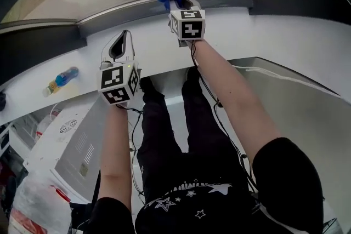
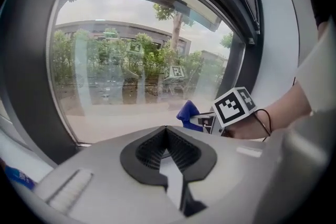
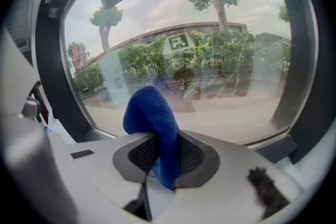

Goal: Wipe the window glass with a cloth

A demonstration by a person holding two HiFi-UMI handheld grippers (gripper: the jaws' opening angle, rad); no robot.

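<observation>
Right tongs (image 3: 163, 152) pinch blue cloth (image 3: 149, 113) before window glass (image 3: 210, 76) above white sill (image 1: 285, 35).

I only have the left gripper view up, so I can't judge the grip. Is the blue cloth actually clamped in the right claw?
Observer: Yes. In the right gripper view the right claw is shut on the blue cloth, with a folded end standing up toward the glass.
Operator: Is it touching the glass?
Observer: I can't tell contact. In the head view the cloth sits at the window's lower frame.
Operator: Where's my left claw relative to that?
Observer: The head view puts the left claw over the white sill, short of the frame and to the left of the right one.
</observation>
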